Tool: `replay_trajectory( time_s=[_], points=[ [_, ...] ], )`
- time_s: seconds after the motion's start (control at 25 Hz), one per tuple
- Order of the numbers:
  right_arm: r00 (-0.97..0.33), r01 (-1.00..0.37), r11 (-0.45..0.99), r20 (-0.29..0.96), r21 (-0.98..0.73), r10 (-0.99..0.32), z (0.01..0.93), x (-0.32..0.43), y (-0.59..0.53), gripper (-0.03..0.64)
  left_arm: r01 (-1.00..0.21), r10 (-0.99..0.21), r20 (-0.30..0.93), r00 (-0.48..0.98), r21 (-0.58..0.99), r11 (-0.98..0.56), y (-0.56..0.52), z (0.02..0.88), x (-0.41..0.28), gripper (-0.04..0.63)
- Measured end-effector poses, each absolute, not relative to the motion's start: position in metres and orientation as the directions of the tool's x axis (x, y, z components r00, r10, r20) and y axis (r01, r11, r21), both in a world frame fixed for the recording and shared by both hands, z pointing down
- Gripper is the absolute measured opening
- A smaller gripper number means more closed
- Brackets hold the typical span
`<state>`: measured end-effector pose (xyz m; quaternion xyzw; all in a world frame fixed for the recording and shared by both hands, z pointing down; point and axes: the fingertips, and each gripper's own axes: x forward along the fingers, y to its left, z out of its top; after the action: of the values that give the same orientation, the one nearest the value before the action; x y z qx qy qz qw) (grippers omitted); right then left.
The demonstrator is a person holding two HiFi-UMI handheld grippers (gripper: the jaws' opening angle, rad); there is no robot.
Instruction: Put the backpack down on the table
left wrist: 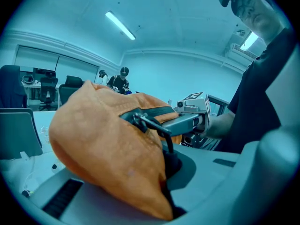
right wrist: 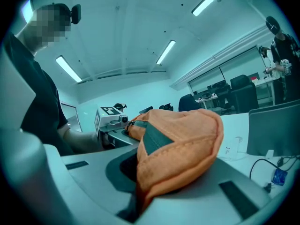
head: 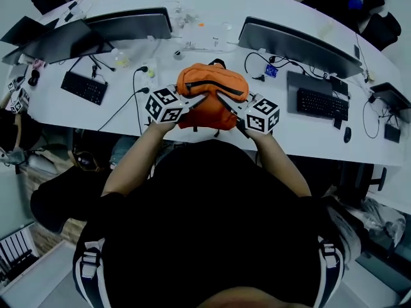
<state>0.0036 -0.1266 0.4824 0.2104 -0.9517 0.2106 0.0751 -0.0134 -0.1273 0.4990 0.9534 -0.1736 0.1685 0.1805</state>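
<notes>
Now you hold the backpack (head: pixel 212 85) over the tabletop's (head: pixel 302 140) near edge.
Your left tool (head: pixel 196 99) and right tool (head: pixel 223 100) are each clamped on its orange fabric from opposite sides, likely so it sits level when you lower it.

The backpack (head: pixel 212 92) is orange, with a dark zip band (head: pixel 213 86) across its top. The band may be black or deep grey; the tinted views leave that unsure. The left gripper (head: pixel 198 99) at nine o'clock of it and the right gripper (head: pixel 225 100) at three o'clock each carry a cube patterned in black-and-white squares, and their jaws are pale grey. The tabletop (head: pixel 308 140) is white. A keyboard (head: pixel 84 87) at ten o'clock and a second keyboard (head: pixel 322 102) at three o'clock are black, as is the person's shirt (head: pixel 212 223).
</notes>
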Motion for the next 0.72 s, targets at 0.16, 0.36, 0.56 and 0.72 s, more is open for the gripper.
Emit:
replay_trajectory(
  time_s=[0.16,0.36,0.56,0.72],
  points=[
    [-0.885,-0.464,0.804,0.234,-0.372,-0.403,0.483,0.006,-0.13,0.025,-0.349,-0.229,0.379,0.897,0.286,-0.893,-0.13,0.499,-0.012,0.03],
    [-0.865,-0.501,0.777,0.24,-0.381,-0.441,0.487,0.009,-0.133,0.025,-0.301,-0.179,0.38,0.908,0.293,-0.907,-0.133,0.503,-0.009,0.031],
    [-0.846,-0.533,0.754,0.251,-0.383,-0.47,0.49,0.01,-0.134,0.025,-0.26,-0.133,0.378,0.916,0.31,-0.914,-0.135,0.506,-0.008,0.029],
    [-0.835,-0.55,0.739,0.263,-0.389,-0.482,0.495,0.011,-0.135,0.025,-0.236,-0.105,0.374,0.922,0.325,-0.916,-0.136,0.511,-0.006,0.029]
  ],
)
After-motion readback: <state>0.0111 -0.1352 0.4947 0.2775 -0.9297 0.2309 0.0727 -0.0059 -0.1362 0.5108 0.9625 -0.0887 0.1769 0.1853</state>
